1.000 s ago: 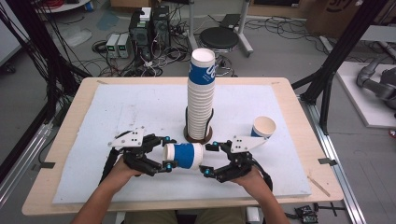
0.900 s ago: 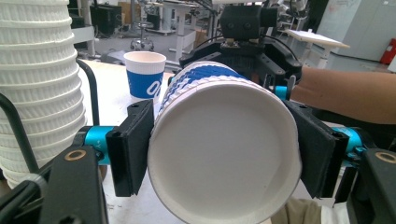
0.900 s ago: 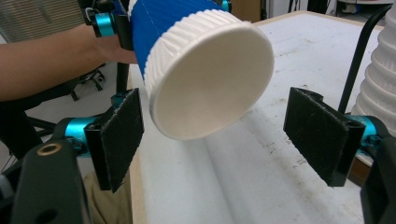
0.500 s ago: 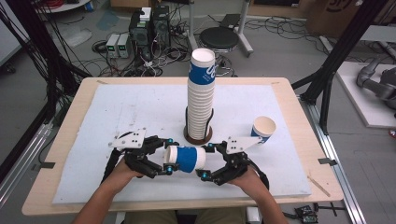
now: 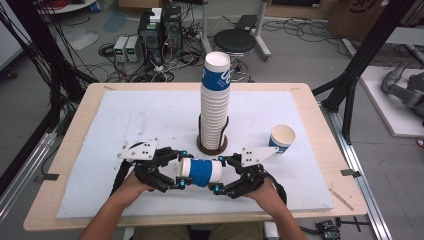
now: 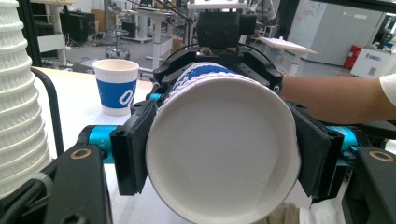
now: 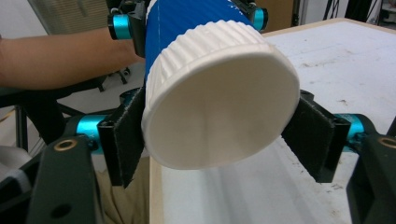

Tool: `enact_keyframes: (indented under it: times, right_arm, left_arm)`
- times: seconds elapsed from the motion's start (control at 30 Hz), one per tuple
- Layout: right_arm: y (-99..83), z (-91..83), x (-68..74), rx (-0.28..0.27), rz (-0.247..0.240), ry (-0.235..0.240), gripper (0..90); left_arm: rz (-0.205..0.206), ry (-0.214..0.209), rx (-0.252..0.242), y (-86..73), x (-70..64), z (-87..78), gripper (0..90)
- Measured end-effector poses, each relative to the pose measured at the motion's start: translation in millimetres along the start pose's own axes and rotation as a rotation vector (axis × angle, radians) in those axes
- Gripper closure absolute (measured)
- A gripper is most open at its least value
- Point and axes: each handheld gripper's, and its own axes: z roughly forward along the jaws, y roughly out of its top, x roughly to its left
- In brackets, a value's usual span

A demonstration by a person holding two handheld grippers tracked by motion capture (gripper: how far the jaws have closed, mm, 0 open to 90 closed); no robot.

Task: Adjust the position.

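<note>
Blue-and-white paper cup (image 5: 200,172) held sideways above the counter (image 5: 125,115) near its front edge, both tools clamped on it. Left tool (image 5: 178,170) grips the open-mouth end, right tool (image 5: 218,174) the closed bottom end. Cup stack (image 5: 215,100) upright mid-counter; single cup (image 5: 282,138) upright toward the right edge.

Left gripper (image 5: 181,171) and right gripper (image 5: 216,175) face each other, both apparently clamped.
</note>
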Motion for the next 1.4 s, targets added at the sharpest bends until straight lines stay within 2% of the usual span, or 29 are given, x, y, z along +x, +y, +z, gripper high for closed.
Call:
enact_keyframes:
  times: [0.03,0.1,0.23,0.33,0.63,0.73,0.83,1.0,1.1,1.4]
  right_arm:
    - [0.4,-0.5,1.0,0.010,0.005,0.007,27.5]
    - [1.4,-1.4,0.0,0.021,-0.011,-0.017,28.1]
    - [2.8,-2.9,0.8,0.053,-0.030,-0.028,29.8]
    - [4.8,-5.5,1.2,0.060,-0.033,-0.029,29.7]
    - [12.1,-12.9,1.6,0.102,-0.052,-0.044,29.8]
    - [15.7,-16.1,1.8,0.153,-0.071,-0.079,29.7]
    - [18.3,-17.7,2.9,0.194,-0.073,-0.083,29.7]
    - [24.6,-19.2,2.4,0.247,-0.091,-0.089,29.7]
    - [30.0,-18.8,2.0,0.291,-0.111,-0.095,29.7]
    - [41.2,-10.4,2.0,0.385,-0.143,-0.070,29.7]
  left_arm:
    - [-0.002,0.006,0.009,-0.2,0.1,0.0,31.3]
    - [0.001,0.019,0.026,-1.1,-0.2,1.0,30.9]
    - [0.009,0.050,0.075,-1.9,-3.0,4.7,28.6]
    - [-0.005,0.098,0.123,-1.3,-4.7,8.4,19.5]
    - [-0.012,0.118,0.140,2.0,-5.9,5.7,17.0]
    - [0.006,0.138,0.156,5.7,-9.0,2.1,17.0]
    - [0.029,0.153,0.182,10.6,-11.6,1.1,16.9]
    - [0.045,0.153,0.204,16.0,-15.2,2.8,17.0]
    - [0.051,0.145,0.241,17.1,-16.3,4.5,17.0]
    - [0.056,0.136,0.329,26.6,-12.6,10.8,17.0]
